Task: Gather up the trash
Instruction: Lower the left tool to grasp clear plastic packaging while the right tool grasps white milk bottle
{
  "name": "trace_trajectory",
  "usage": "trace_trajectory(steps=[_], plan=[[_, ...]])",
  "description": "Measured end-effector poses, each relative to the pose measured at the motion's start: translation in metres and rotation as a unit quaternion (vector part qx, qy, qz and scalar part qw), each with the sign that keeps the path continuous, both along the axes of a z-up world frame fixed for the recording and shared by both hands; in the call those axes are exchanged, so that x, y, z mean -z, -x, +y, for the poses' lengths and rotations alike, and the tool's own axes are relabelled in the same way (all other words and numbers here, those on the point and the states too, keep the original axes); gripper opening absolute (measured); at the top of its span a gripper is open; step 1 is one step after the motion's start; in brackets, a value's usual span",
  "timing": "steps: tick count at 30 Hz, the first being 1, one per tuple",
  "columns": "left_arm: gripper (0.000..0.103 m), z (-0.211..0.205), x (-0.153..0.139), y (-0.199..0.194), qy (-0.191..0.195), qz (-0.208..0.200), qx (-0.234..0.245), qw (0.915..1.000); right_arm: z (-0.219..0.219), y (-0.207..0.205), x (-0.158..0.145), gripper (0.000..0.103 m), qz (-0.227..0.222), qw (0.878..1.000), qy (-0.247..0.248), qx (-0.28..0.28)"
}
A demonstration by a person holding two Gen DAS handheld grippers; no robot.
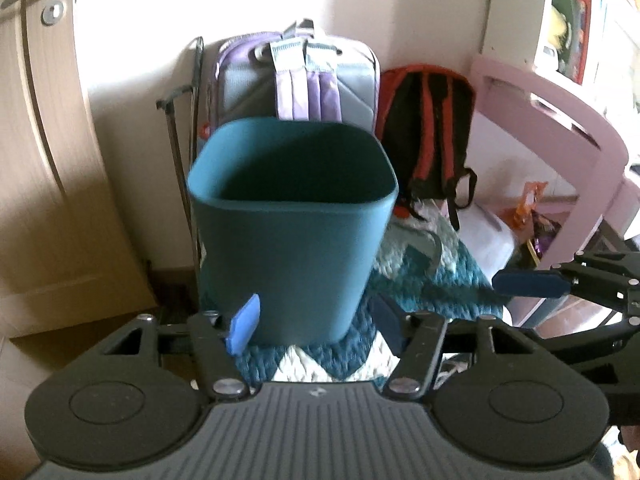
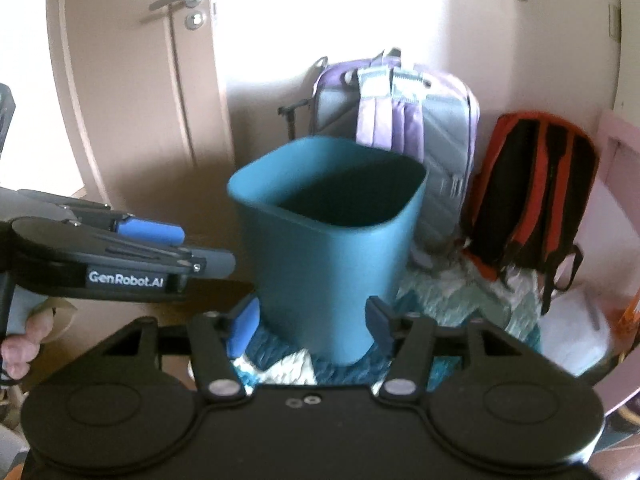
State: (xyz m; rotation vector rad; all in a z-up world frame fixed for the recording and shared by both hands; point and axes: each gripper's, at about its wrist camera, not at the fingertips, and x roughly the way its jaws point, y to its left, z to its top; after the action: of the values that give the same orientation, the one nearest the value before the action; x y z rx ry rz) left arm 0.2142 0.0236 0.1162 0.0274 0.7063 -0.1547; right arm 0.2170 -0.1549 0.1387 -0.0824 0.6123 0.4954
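Blue-padded left gripper (image 1: 312,324) and right gripper (image 2: 310,322), both parted and empty, before teal bin (image 1: 292,220).

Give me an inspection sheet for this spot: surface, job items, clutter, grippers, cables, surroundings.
Surface: teal and white knitted rug on the floor.
Job's things: teal bin upright on the rug, open top, inside dark, contents cannot be told; no trash held.
Clutter: purple backpack and red backpack against the wall behind the bin; white bag and orange packet to the right.
Grippers: left gripper and right gripper both open, empty, in front of the bin without touching it.
Cables: nothing seen.
Surroundings: door on the left, pink furniture frame on the right.
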Motion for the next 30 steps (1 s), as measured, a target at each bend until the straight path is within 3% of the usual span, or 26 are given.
trace_trajectory(steps=[9, 12, 17, 20, 26, 30], plan=[[0.071, -0.003, 0.075, 0.032, -0.001, 0.035, -0.003, 0.9994, -0.017, 0.024, 0.094, 0.060, 0.055, 0.998, 0.006, -0.009], [0.080, -0.003, 0.102, 0.033, -0.001, 0.043, -0.010, 0.9990, -0.021, 0.024, 0.126, 0.060, 0.077, 0.997, -0.003, -0.001], [0.086, -0.003, 0.155, 0.024, 0.001, 0.083, -0.011, 0.9965, -0.028, 0.012, 0.188, 0.061, 0.128, 0.991, -0.013, 0.035], [0.087, -0.003, 0.189, 0.016, 0.005, 0.106, -0.018, 0.9942, -0.028, 0.005, 0.226, 0.067, 0.157, 0.987, -0.009, 0.041], [0.087, -0.012, 0.274, -0.009, -0.007, 0.164, -0.028, 0.9860, -0.020, -0.008, 0.311, 0.071, 0.203, 0.978, 0.052, 0.008], [0.087, -0.018, 0.333, -0.028, -0.004, 0.226, -0.039, 0.9733, -0.014, -0.020, 0.366, 0.071, 0.240, 0.965, 0.105, 0.008]])
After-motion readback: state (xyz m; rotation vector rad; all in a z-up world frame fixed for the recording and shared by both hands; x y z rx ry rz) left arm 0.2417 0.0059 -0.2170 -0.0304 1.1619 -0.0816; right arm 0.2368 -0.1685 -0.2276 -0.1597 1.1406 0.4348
